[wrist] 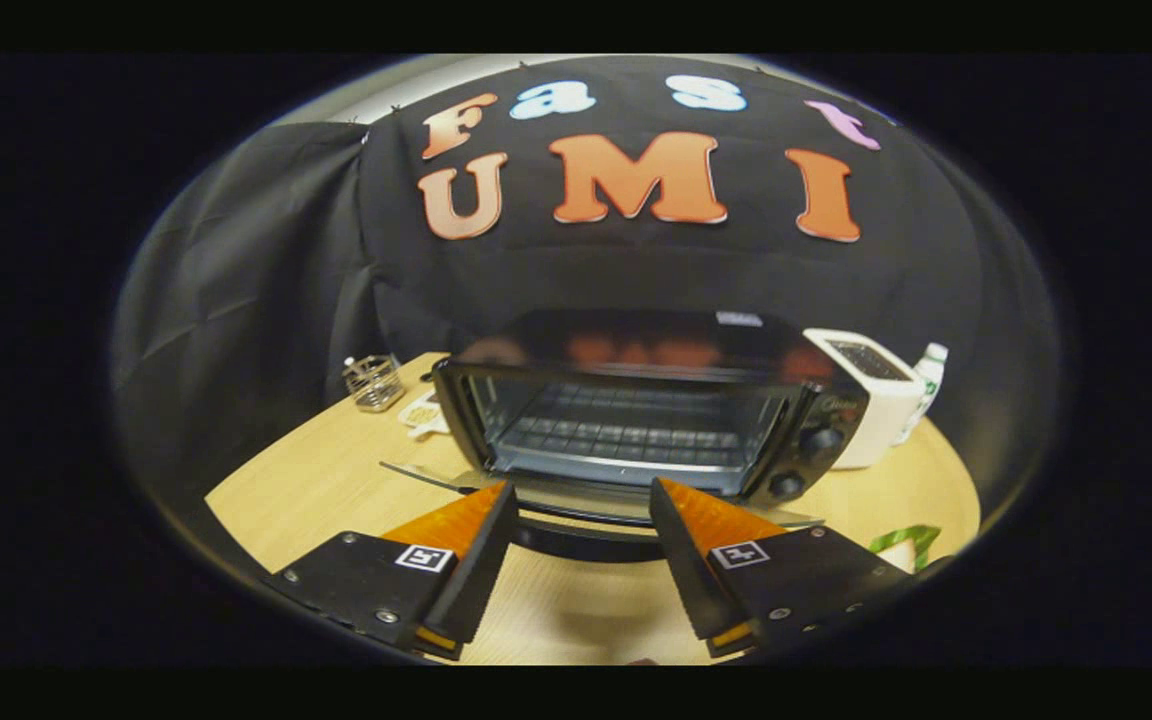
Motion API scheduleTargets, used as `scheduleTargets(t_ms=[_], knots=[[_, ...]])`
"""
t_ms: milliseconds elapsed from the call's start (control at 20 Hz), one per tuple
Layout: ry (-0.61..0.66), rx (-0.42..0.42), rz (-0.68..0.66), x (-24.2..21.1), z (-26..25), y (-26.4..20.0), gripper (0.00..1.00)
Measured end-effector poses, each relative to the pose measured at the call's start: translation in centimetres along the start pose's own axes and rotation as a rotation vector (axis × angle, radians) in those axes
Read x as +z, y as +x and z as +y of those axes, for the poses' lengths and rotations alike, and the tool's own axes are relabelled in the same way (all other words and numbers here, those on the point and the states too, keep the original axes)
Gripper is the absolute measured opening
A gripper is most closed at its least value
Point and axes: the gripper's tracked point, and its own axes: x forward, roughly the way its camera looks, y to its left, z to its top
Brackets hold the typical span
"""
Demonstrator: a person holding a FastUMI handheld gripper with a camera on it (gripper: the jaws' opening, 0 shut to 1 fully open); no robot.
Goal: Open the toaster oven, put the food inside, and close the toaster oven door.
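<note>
A black toaster oven [636, 400] stands on the wooden table [316, 490], just beyond my fingers. Its glass door [586, 500] is folded down flat toward me, and its dark handle [581, 540] sits between my fingertips. The wire rack [626, 430] inside the oven is bare. Two knobs [804, 460] sit on the oven's right panel. My gripper [581, 495] is open, one finger on each side of the door's front edge, with nothing pressed between them. No food shows between the fingers.
A white toaster [871, 395] and a bottle [926, 385] stand to the right of the oven. A wire basket [374, 383] and a flat pale item [423, 413] lie to its left. Something green [904, 543] lies on the table beyond my right finger.
</note>
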Motion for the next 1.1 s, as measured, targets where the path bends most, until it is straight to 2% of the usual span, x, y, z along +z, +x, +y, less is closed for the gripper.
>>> scheduleTargets(t_ms=[100, 150, 550, 800, 1000, 1050, 1100], knots=[[0.075, 0.034, 0.097, -2.7, 0.7, 0.3, 0.79], [0.088, 0.017, 0.122, -3.7, 0.3, 0.5, 0.79], [0.084, -0.049, 0.306, -9.2, -0.7, 3.1, 0.77], [0.213, -0.003, 0.334, -7.5, -0.6, 0.8, 0.77], [0.221, 0.024, 0.254, -3.5, -2.9, -2.7, 0.78], [0.21, 0.026, 0.238, -2.6, -3.7, -3.7, 0.85], [0.194, 0.016, 0.215, -1.6, -4.8, -4.6, 0.86]])
